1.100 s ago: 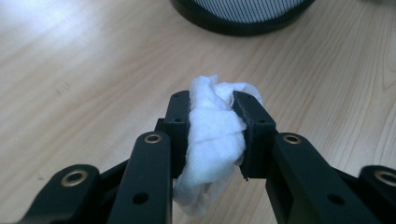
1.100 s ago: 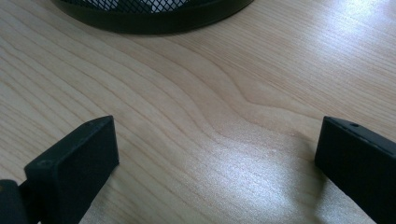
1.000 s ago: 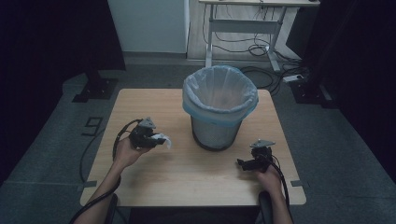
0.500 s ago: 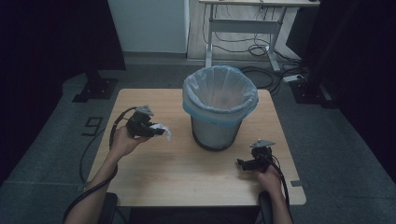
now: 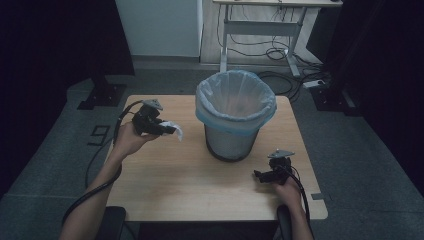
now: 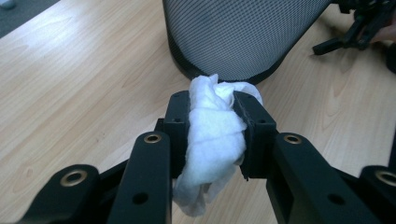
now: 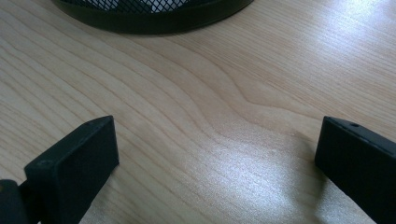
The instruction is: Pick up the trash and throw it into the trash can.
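A: At nine o'clock from the bin, the left claw is off the counter now. A second ago it sat lower and nearer the person; since then it has risen and edged towards the bin.

B: And it brought the cargo along. The left gripper view has the white tissue wad pinched tight between both jaws, with a loose tail hanging out below.

A: Same wad in the high view, poking out at the tip on the bin side. It is in the air, well clear of the wood.

B: So I'd call the pickup done and the carry begun. The lined rim is higher than the claw and off at three o'clock from it, so more lift and a reach across look due before any drop.

A: Pose check: left forearm runs in from six o'clock, wrist cocked, jaws pointing roughly at three o'clock towards the mesh wall.

B: The right claw is parked at five o'clock from the bin, low over the counter, same spot as a second ago.

A: Its own view shows the jaws standing wide apart, with bare wood grain between them. Nothing held.
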A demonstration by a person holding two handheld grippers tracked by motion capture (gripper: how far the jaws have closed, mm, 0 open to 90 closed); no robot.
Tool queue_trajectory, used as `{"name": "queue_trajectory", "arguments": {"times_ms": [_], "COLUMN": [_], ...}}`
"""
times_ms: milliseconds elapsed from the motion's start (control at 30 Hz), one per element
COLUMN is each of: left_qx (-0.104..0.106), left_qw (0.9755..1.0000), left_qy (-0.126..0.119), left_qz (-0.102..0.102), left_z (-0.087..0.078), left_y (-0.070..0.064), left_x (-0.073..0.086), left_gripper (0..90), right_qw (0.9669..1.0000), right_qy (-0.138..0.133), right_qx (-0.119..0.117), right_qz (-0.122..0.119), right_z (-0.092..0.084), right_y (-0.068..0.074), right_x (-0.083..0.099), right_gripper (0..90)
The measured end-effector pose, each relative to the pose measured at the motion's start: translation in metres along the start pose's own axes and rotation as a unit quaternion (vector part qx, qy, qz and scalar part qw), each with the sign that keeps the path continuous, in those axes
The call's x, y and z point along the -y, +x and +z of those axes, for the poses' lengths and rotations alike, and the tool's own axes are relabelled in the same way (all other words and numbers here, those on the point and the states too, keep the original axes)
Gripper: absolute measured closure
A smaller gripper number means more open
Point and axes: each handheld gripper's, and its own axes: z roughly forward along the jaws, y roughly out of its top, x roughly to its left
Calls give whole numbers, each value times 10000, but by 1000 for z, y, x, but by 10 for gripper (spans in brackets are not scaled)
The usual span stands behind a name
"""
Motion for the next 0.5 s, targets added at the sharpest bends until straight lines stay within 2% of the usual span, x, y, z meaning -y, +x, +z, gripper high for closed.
{"name": "queue_trajectory", "arguments": {"times_ms": [500], "left_qx": [266], "left_qw": [9996], "left_qy": [-39], "left_qz": [35], "left_z": [-18], "left_y": [1], "left_x": [-37], "left_gripper": [687], "right_qw": [10000], "right_qy": [0], "right_qx": [-1], "right_qz": [1], "right_z": [0], "right_y": [0], "right_x": [0], "right_gripper": [0]}}
